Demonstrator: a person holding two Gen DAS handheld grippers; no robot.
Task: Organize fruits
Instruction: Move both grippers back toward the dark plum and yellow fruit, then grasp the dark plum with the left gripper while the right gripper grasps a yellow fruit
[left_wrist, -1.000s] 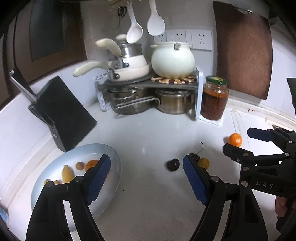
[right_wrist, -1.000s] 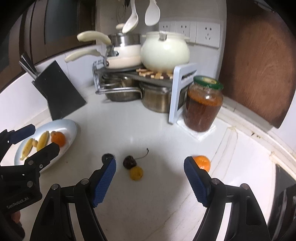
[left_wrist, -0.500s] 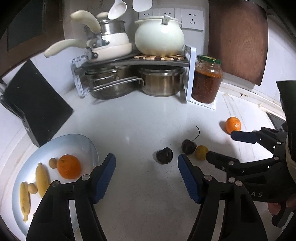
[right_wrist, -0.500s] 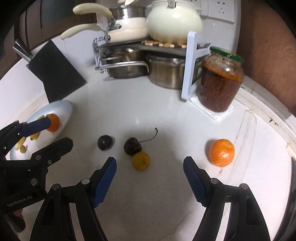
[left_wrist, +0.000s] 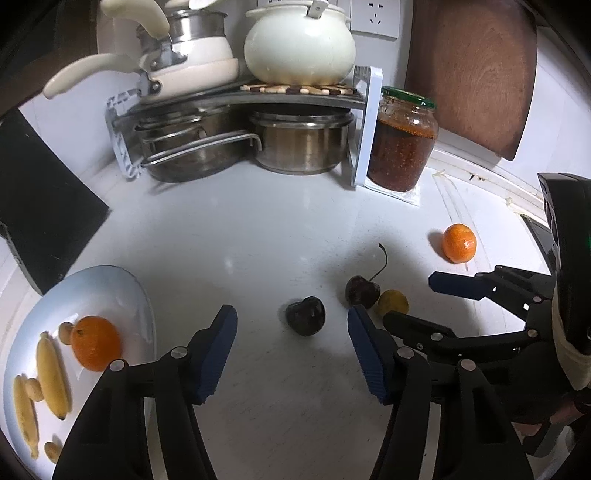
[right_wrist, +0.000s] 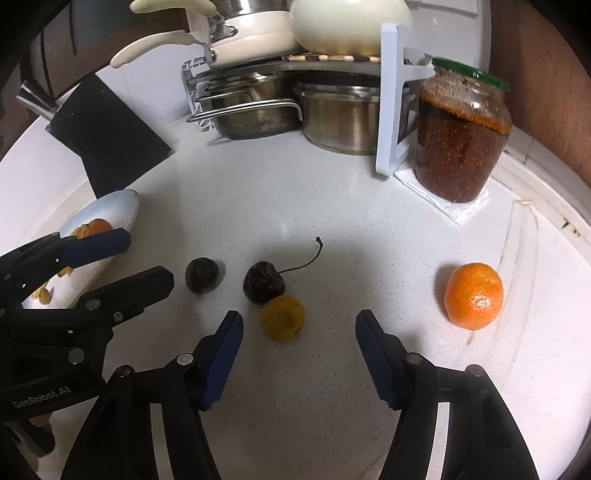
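A stemless dark cherry (left_wrist: 306, 320) lies on the white counter just beyond the tips of my left gripper (left_wrist: 291, 332). Its jaws are closing, and the pads are clear of the cherry. Beside that cherry sit a stemmed cherry (left_wrist: 362, 291) and a small yellow fruit (left_wrist: 394, 302). The yellow fruit (right_wrist: 282, 318) lies between the tips of my right gripper (right_wrist: 298, 332), nearer the left finger. Those jaws are closing too, without touching it. A mandarin (right_wrist: 474, 295) rests to the right. The pale blue plate (left_wrist: 122, 288) holds an orange (left_wrist: 95, 347) and small bananas (left_wrist: 51, 376).
A pot rack (left_wrist: 236, 96) with pans and a white pot fills the back corner. A jar of red paste (left_wrist: 400, 147) stands beside it. A black knife block (left_wrist: 40, 206) stands at the left, a wooden board (left_wrist: 476, 70) leans at the back right.
Both grippers have come down and forward toward the loose fruit and tilted further down. Both pairs of jaws have narrowed. The fruit has not moved.
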